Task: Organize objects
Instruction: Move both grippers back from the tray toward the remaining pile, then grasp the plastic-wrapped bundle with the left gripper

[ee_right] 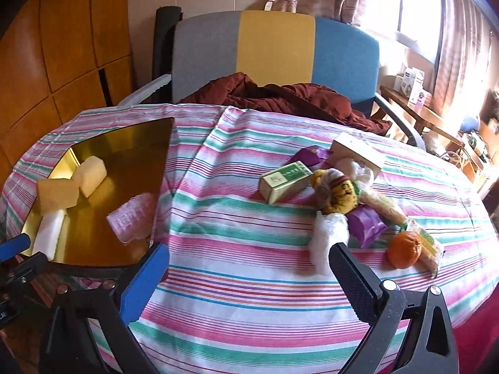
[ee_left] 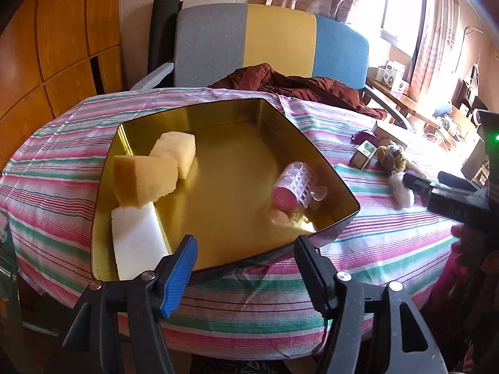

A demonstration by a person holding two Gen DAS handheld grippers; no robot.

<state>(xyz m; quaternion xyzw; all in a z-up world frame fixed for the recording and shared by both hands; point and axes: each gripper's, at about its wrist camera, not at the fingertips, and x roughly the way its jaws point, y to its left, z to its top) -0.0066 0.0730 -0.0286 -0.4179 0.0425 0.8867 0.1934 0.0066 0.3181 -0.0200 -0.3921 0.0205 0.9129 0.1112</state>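
A gold tin [ee_left: 330, 168] sits on the striped tablecloth [ee_left: 374, 249] and holds a yellow sponge [ee_left: 143, 177], a pale sponge [ee_left: 176, 151], a white foam block [ee_left: 137, 246] and a pink hair roller [ee_left: 293, 187]. My left gripper [ee_left: 246, 254] is open and empty at the tin's near rim. My right gripper [ee_right: 249, 268] is open and empty over bare cloth, with the tin [ee_right: 162, 155] to its left. Right of it lie a green box [ee_right: 285, 180], a tiger toy [ee_right: 336, 191], a white wad [ee_right: 327, 237], a purple packet [ee_right: 365, 227] and an orange [ee_right: 404, 249].
A chair [ee_left: 274, 37] with grey, yellow and blue panels stands behind the table, with a maroon cloth [ee_left: 299, 85] on it. A beige box [ee_right: 358, 151] and wrapped sticks [ee_right: 386, 208] lie among the loose items. A wooden wardrobe [ee_left: 46, 46] is on the left, a cluttered shelf [ee_right: 418, 106] on the right.
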